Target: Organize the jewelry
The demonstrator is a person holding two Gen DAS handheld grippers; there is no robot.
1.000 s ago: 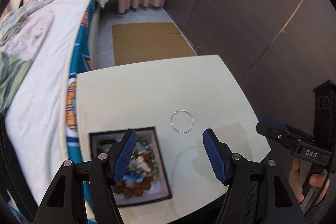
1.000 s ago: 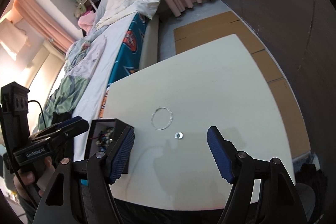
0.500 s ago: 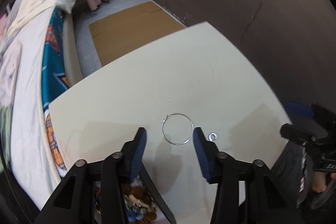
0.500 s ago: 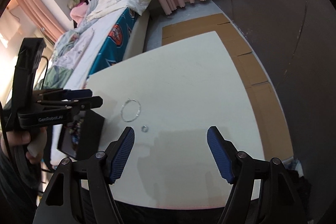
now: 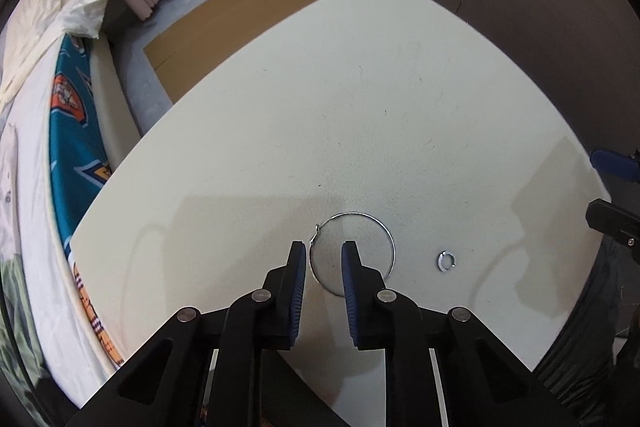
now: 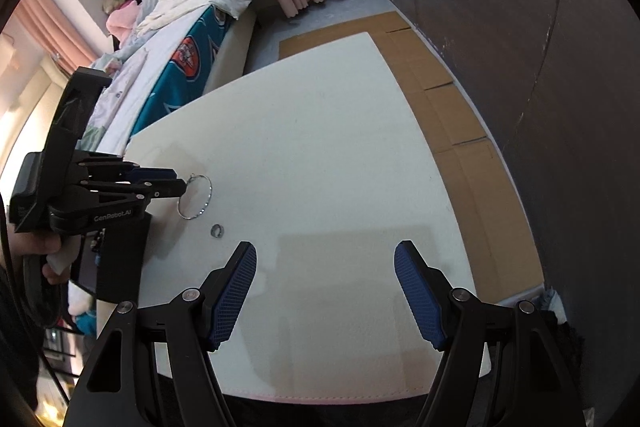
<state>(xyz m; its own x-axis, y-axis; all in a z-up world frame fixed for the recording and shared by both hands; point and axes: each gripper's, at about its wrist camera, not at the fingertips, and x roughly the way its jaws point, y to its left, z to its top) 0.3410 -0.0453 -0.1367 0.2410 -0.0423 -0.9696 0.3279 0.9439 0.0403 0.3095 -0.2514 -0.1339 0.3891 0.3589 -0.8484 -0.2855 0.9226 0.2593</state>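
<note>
Your left gripper point(image 5: 324, 251) has swung off the black jewelry box point(image 6: 120, 251) and dropped steeply over the thin wire hoop point(image 5: 362, 217) lying flat on the white table point(image 5: 360, 87). A second ago its jaws stood wide with the box between them; they have just been closing and now leave only a narrow gap. The hoop's left arc, near its little hook, runs across that gap just ahead of the fingertips, one finger outside the circle and the other inside it. The pads do not yet press on the wire, so nothing is held. I judge this the moment before the pinch: finish closing with the tips down at the table, because a wire this thin may slide out or skate sideways. Just to the right of your left fingers, outside the hoop, the small silver ring point(image 5: 446, 261) lies untouched. Further right, your right gripper point(image 6: 325, 257) has come lower toward the table, but its jaws stand as wide as they did a second ago and hold nothing. The ring lies ahead and left of its left finger, near but not between them. In the right wrist view the box sits beneath your left gripper's body, at the table's edge, so the carry back looks short.
</note>
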